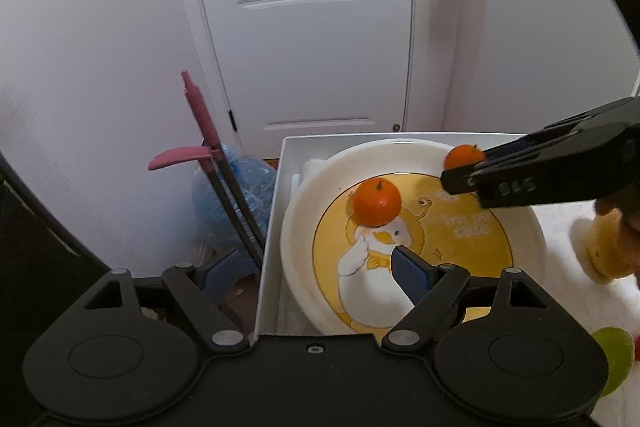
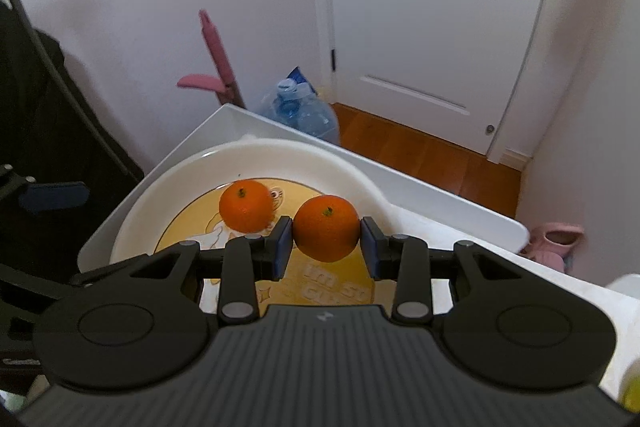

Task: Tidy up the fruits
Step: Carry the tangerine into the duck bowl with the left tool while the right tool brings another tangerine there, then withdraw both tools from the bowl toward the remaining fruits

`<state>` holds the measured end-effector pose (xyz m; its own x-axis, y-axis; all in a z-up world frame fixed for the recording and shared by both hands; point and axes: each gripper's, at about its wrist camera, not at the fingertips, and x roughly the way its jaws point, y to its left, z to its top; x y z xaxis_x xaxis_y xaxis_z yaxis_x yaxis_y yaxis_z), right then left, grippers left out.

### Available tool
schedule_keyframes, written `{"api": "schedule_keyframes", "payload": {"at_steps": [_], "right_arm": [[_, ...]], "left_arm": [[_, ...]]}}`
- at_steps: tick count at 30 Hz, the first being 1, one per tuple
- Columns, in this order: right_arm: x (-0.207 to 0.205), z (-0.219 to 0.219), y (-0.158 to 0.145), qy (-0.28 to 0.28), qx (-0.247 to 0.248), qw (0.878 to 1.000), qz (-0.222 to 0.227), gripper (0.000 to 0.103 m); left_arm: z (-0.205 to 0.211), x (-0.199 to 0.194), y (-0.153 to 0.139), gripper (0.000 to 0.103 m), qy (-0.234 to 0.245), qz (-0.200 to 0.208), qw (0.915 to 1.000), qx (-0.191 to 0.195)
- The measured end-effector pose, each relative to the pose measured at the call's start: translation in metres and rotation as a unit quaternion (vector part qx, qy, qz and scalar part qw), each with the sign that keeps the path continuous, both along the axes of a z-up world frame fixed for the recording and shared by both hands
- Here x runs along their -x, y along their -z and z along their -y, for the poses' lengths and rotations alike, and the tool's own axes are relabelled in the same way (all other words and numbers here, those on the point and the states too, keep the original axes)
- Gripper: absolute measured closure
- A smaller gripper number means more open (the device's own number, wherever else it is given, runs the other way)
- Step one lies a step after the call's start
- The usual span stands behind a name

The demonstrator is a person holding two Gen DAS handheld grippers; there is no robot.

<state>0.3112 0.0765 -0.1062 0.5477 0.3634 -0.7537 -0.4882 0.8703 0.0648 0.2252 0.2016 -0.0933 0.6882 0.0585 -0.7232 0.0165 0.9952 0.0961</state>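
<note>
Now my right gripper (image 2: 327, 241) clamps a mandarin (image 2: 327, 228) above the duck plate (image 2: 168, 171) beside another, my left gripper (image 1: 320, 283) spread empty, so next comes lowering and releasing.

My right gripper (image 2: 326, 247) is clamped on a load; my left gripper (image 1: 320, 277) spread wide, low.

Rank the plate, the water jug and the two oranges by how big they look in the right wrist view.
1. Duck plate, largest.
2. Water jug.
3. Orange in the right claw and orange on the plate: near alike; the held one sits closer to the camera, so unranked.
</note>
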Motion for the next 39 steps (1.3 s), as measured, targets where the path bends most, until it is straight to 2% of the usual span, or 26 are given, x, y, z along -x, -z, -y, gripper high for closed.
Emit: {"api": "schedule_keyframes", "payload": {"at_steps": [7, 9, 11, 13, 24, 31, 39], "right_arm": [[-0.004, -0.006, 0.006, -0.025, 0.007, 1.000, -0.001, 0.050], [-0.002, -0.007, 0.002, -0.030, 0.011, 0.999, 0.010, 0.034], [0.003, -0.006, -0.004, -0.028, 0.012, 0.999, 0.028, 0.007], [0.008, -0.003, -0.009, -0.026, 0.007, 0.999, 0.040, 0.001], [0.023, 0.001, -0.025, -0.009, -0.001, 0.999, 0.036, 0.001], [0.037, 0.009, -0.043, 0.021, -0.022, 0.999, 0.040, 0.000], [0.061, 0.027, -0.067, 0.047, -0.032, 0.997, 0.044, 0.000]], "left_arm": [[0.001, 0.007, 0.001, 0.010, -0.009, -0.003, 1.0000, 0.000], [0.000, 0.007, 0.001, 0.010, -0.010, -0.003, 0.9999, 0.003], [0.000, 0.007, 0.000, 0.010, -0.010, -0.003, 0.9999, 0.004], [0.000, 0.009, -0.001, 0.010, -0.010, -0.001, 0.9999, 0.004], [-0.001, 0.013, -0.008, 0.010, -0.012, 0.007, 0.9998, 0.015], [0.002, 0.021, -0.020, 0.002, -0.016, 0.027, 0.9995, 0.000], [0.003, 0.035, -0.037, 0.001, -0.010, 0.043, 0.9990, 0.006]]}}
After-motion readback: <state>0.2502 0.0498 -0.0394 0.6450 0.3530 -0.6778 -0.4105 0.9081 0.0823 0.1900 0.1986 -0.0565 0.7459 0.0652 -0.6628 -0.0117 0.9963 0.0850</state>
